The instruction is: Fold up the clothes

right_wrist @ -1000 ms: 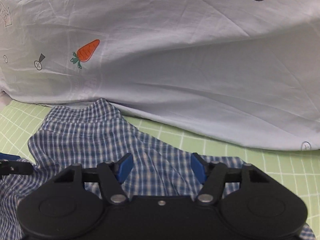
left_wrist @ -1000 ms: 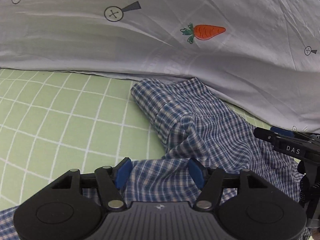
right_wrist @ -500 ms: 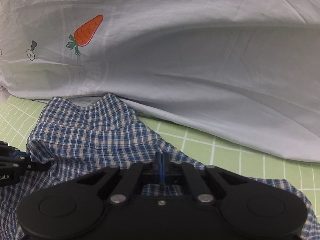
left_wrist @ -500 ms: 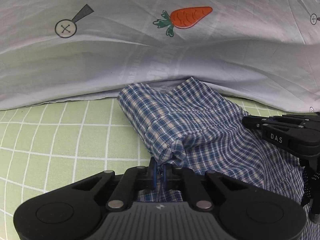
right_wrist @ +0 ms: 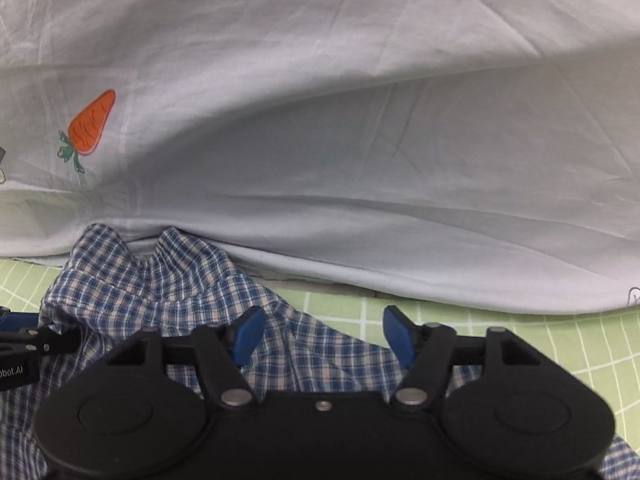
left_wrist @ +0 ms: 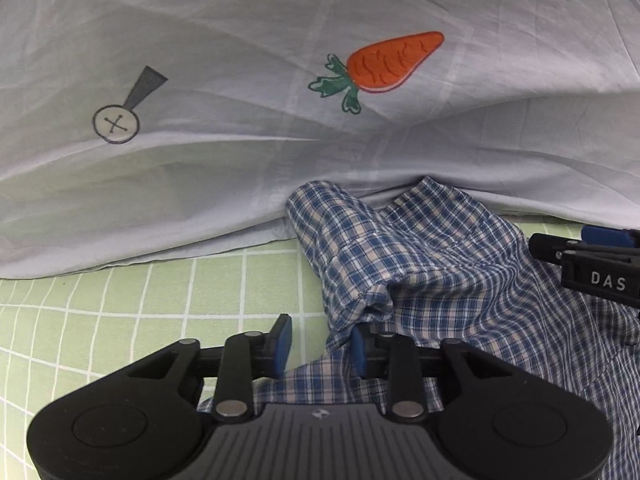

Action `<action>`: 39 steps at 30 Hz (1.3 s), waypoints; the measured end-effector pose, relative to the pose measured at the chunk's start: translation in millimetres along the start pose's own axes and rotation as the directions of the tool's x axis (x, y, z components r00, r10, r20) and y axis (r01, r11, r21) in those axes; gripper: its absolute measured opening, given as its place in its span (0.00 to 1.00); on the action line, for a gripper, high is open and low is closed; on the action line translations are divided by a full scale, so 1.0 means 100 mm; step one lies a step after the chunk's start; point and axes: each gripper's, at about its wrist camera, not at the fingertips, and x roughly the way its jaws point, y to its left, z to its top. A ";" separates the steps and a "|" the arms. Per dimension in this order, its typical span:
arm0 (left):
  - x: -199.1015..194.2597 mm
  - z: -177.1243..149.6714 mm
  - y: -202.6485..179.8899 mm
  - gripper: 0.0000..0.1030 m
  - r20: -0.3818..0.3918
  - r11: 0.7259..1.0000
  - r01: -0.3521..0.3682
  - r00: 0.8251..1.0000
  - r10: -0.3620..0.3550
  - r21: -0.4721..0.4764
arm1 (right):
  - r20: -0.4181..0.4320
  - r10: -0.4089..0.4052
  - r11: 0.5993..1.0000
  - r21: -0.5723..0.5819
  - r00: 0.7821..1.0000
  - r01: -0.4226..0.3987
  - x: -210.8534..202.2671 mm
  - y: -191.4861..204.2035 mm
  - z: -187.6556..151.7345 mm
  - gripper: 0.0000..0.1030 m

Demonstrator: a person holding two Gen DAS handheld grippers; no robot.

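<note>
A blue and white checked shirt (left_wrist: 432, 264) lies bunched on the green gridded sheet (left_wrist: 120, 312), its far edge against a pale grey quilt. My left gripper (left_wrist: 320, 346) is open at the shirt's left fold, with cloth lying between and under its blue pads. The right gripper shows at the right edge of the left wrist view (left_wrist: 592, 256). In the right wrist view the same shirt (right_wrist: 168, 284) spreads to the left, and my right gripper (right_wrist: 324, 332) is open over its right edge, holding nothing.
A pale grey quilt (left_wrist: 280, 80) with a carrot print (left_wrist: 384, 64) and button marks rises like a wall behind the shirt; it fills the upper half of the right wrist view (right_wrist: 360, 140). Green sheet (right_wrist: 580, 348) shows to the right.
Both grippers were open a second ago, shut on the shirt half a second ago and carried it toward the quilt. Now both have opened and let the cloth go.
</note>
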 end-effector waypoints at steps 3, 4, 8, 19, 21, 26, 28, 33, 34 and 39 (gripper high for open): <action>-0.26 -0.14 0.08 0.50 0.010 1.000 -0.004 1.000 0.004 0.010 | -0.019 0.027 0.999 0.028 0.999 -0.026 -0.35 -0.01 -0.19 0.96; -0.36 -0.21 0.12 0.51 0.009 1.000 -0.007 1.000 0.007 -0.003 | -0.031 0.026 1.000 0.013 0.999 -0.026 -0.46 0.04 -0.28 0.97; -0.78 -0.58 0.24 0.55 -0.011 0.998 -0.021 1.000 0.020 -0.065 | -0.087 0.008 1.000 -0.020 0.996 -0.010 -0.90 0.16 -0.75 0.98; -1.80 -2.18 0.96 0.57 -0.089 0.958 -0.150 0.987 0.132 -0.244 | -0.178 0.033 0.999 -0.014 0.983 -0.036 -1.89 0.56 -2.10 0.99; -1.92 -2.44 1.21 0.57 -0.111 0.938 -0.179 0.982 0.152 -0.296 | -0.178 0.023 1.000 -0.007 0.984 -0.025 -1.93 0.64 -2.21 0.99; -2.11 -2.89 1.79 0.57 -0.158 0.886 -0.251 0.966 0.204 -0.390 | -0.172 -0.013 0.999 0.028 0.985 0.018 -1.97 0.82 -2.40 0.99; -2.17 -2.98 1.99 0.57 -0.163 0.875 -0.276 0.960 0.228 -0.398 | -0.170 -0.028 0.998 0.042 0.985 0.035 -1.99 0.89 -2.47 1.00; -2.15 -3.09 2.36 0.56 -0.164 0.861 -0.323 0.946 0.280 -0.394 | -0.165 -0.063 0.994 0.078 0.984 0.077 -2.01 1.00 -2.57 1.00; -2.14 -3.10 2.43 0.56 -0.145 0.857 -0.299 0.954 0.261 -0.420 | -0.164 -0.070 0.993 0.086 0.984 0.085 -2.00 1.01 -2.57 1.00; -2.07 -3.11 2.64 0.57 -0.068 0.828 -0.189 0.981 0.181 -0.529 | -0.156 -0.089 0.989 0.107 0.984 0.107 -2.02 1.05 -2.60 1.00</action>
